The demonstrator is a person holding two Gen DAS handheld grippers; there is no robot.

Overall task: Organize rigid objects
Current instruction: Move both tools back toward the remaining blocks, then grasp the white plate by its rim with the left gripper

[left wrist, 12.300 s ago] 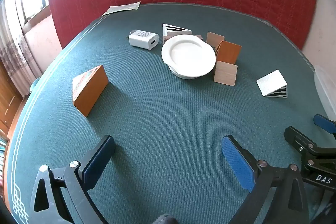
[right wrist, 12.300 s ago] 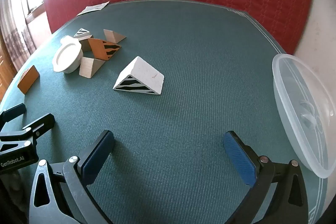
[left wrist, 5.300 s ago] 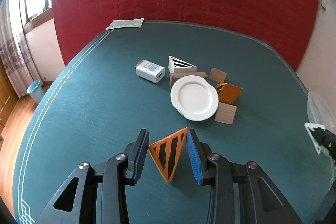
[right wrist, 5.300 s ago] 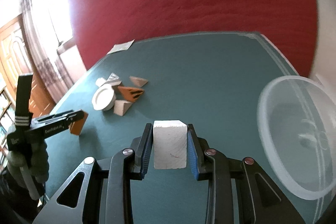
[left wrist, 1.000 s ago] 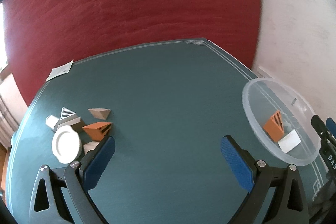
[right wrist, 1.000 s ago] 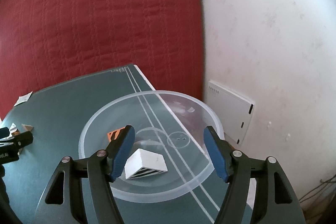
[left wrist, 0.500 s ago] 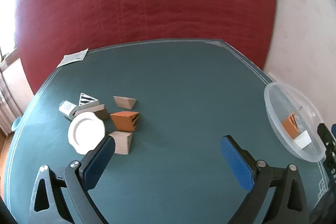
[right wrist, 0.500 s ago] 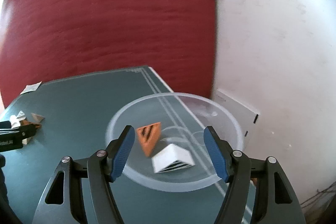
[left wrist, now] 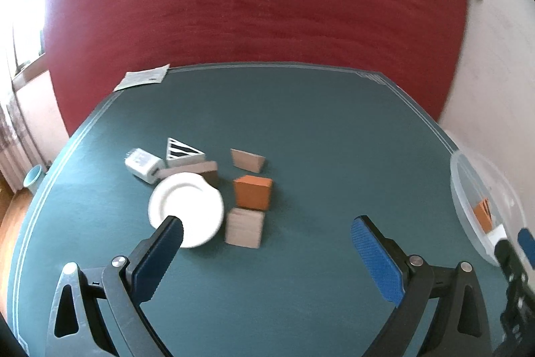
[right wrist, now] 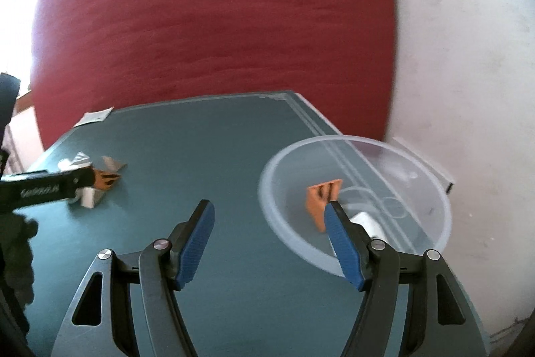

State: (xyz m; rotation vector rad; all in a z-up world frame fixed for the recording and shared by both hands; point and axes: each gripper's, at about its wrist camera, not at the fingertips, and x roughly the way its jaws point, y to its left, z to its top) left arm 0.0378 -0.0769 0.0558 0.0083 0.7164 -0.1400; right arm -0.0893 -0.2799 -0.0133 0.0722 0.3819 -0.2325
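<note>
- The left gripper (left wrist: pixel 266 245) hangs over the green table (left wrist: pixel 301 122) with its jaws spread wide and nothing between them; its left finger overlaps the near rim of a white plate (left wrist: pixel 187 206).
- The right gripper (right wrist: pixel 267 238) is about half open and empty; its right finger crosses in front of the clear bowl (right wrist: pixel 277 209).
- That bowl sits at the table's right edge, holding an orange striped wedge (right wrist: pixel 319 198) and a white block (right wrist: pixel 366 221), the latter largely hidden behind the finger.
- Toward the table's left side, clustered round the plate: a white charger (left wrist: pixel 143 164), a black-striped white wedge (left wrist: pixel 182 151), an orange block (left wrist: pixel 252 191) and two plain wooden blocks (left wrist: pixel 244 228); a further brownish piece behind the plate is blurred, probably wood.
- A paper slip (left wrist: pixel 142 79) lies at the far left corner.
</note>
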